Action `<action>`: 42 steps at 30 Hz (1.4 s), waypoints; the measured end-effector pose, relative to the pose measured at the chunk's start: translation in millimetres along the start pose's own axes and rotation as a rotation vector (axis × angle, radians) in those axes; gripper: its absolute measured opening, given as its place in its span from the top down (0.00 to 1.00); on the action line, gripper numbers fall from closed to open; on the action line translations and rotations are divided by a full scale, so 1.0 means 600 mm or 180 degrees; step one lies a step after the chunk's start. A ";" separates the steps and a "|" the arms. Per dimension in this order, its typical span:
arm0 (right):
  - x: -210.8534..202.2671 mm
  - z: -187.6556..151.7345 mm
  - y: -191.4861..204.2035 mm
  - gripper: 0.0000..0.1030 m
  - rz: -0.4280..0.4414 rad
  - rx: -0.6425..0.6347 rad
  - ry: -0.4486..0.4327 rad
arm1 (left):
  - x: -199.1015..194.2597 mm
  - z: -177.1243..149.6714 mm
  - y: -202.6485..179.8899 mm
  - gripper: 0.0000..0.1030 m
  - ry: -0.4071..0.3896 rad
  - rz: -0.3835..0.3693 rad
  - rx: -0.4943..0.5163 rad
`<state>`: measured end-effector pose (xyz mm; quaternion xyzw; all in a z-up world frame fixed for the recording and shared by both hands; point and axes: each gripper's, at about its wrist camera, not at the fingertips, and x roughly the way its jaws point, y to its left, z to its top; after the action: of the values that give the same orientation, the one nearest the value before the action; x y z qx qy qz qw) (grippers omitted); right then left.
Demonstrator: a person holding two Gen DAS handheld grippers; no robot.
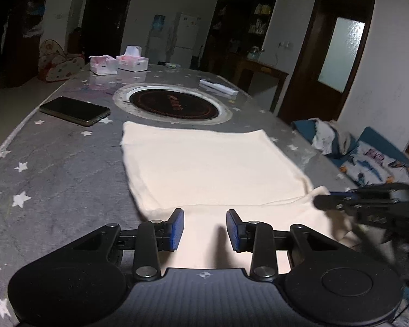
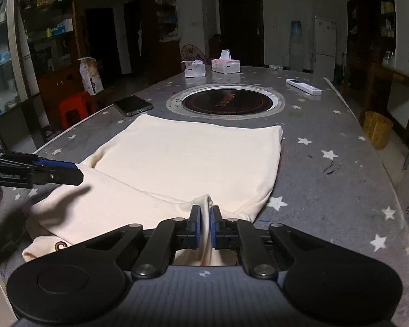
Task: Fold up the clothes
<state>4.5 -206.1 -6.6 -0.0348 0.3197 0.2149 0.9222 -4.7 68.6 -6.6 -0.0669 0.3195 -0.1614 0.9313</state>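
- Dim room around me, with a grey star-printed tabletop [image 2: 327,147] under everything.
- My right gripper [image 2: 205,224] is clamped on a pinched-up ridge of the cream garment [image 2: 188,158] at its near edge.
- My left gripper [image 1: 204,230] hovers over the near fabric with its jaws apart, holding nothing.
- That garment lies partly folded, just short of the round inset burner [image 2: 225,100]; a phone [image 2: 133,105] sits near its far-left corner.
- I judge a fold is in hand: next, my left closes on its edge, then both lift together and carry it over.

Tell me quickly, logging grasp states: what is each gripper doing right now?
Left gripper: open, holding nothing, over the cream garment.
Right gripper: shut on a pinched fold of the cream garment.
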 end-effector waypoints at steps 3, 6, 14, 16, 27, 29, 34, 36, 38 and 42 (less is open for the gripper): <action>0.008 -0.005 -0.008 0.91 -0.0013 0.0081 0.0061 | 0.008 -0.005 0.008 0.66 0.0049 0.0088 0.0023; 0.013 -0.008 -0.013 0.88 0.0012 0.0125 0.0077 | 0.005 -0.006 0.015 0.66 0.0058 0.0134 0.0012; 0.017 -0.003 -0.005 0.88 0.0145 0.0034 0.0063 | -0.008 0.012 -0.007 0.66 -0.0013 0.0054 0.0074; 0.018 -0.002 -0.003 0.88 0.0178 0.0012 0.0059 | 0.001 0.012 -0.019 0.66 0.0021 0.0003 0.0149; -0.020 -0.005 0.006 0.89 0.0253 -0.0248 0.0040 | 0.007 0.005 -0.012 0.67 0.0089 0.0122 0.0217; -0.025 -0.010 0.011 0.88 0.0280 -0.0303 0.0054 | 0.007 0.003 -0.015 0.67 0.0096 0.0122 0.0265; -0.026 -0.037 0.021 0.88 0.0242 -0.0488 0.0128 | 0.015 -0.007 -0.017 0.67 0.0159 0.0210 0.0365; -0.034 -0.034 0.024 0.88 0.0234 -0.0514 0.0109 | 0.007 -0.005 -0.023 0.67 0.0129 0.0201 0.0387; -0.041 -0.030 0.028 0.88 0.0245 -0.0555 0.0068 | -0.005 -0.003 -0.035 0.67 0.0071 0.0123 0.0430; -0.039 -0.032 0.031 0.84 0.0254 -0.0575 0.0077 | -0.012 -0.014 -0.063 0.67 0.0082 -0.0073 0.0490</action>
<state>-30.6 -202.1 -6.1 -0.1077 0.3112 0.2791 0.9020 -25.1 35.7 -0.4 0.0034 0.3173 -0.1971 0.9276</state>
